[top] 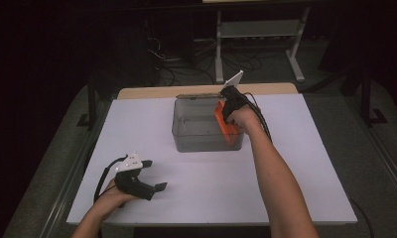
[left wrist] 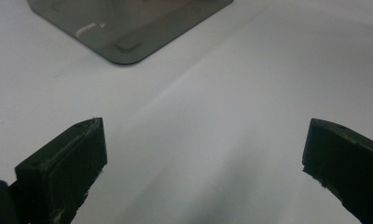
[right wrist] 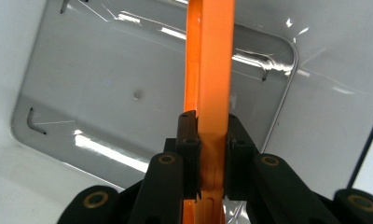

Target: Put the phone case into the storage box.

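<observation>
Right gripper view: right gripper [right wrist: 208,135] has its jaws clamped on an orange flat piece [right wrist: 211,70], held over the clear bin [right wrist: 82,93] at mid-table. Best to lower it straight, keep it off the bin's right wall, let go low. Left gripper [left wrist: 203,154] rests spread wide on the white table [left wrist: 250,84], holding nothing. Piece's lower end is hidden; what it is I cannot tell.

The high view is dim and soft: light falls from above on the white counter [top: 296,173], while the room beyond its far edge sinks into black. In the right gripper view, glare streaks cross the clear box [right wrist: 105,93]. The left gripper view looks grey, with blurred near jaws.
</observation>
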The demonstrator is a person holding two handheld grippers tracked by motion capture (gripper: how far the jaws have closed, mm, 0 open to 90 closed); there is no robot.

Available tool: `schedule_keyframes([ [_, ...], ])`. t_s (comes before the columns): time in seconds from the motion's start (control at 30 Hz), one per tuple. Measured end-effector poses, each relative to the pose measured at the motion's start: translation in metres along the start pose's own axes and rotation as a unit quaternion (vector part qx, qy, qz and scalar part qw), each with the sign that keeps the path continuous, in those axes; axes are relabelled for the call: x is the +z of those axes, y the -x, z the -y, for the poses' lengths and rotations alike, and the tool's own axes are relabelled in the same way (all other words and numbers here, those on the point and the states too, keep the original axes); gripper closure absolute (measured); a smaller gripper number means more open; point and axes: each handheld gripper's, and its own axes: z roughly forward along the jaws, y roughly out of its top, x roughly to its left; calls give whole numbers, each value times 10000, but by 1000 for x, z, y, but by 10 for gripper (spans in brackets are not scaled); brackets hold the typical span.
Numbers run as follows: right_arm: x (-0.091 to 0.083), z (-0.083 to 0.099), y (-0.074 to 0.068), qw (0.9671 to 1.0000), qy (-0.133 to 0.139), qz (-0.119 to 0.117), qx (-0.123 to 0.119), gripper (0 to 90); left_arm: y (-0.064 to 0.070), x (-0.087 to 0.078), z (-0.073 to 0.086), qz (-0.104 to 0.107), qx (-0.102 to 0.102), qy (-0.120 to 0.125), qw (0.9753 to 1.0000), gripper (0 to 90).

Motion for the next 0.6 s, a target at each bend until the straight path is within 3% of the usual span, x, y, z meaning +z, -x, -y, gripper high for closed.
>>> schedule_keyframes([
  [0.6,4,2,3,9995,-87,136,273,781,0,0,0,-6,-11,-8,10000,0],
])
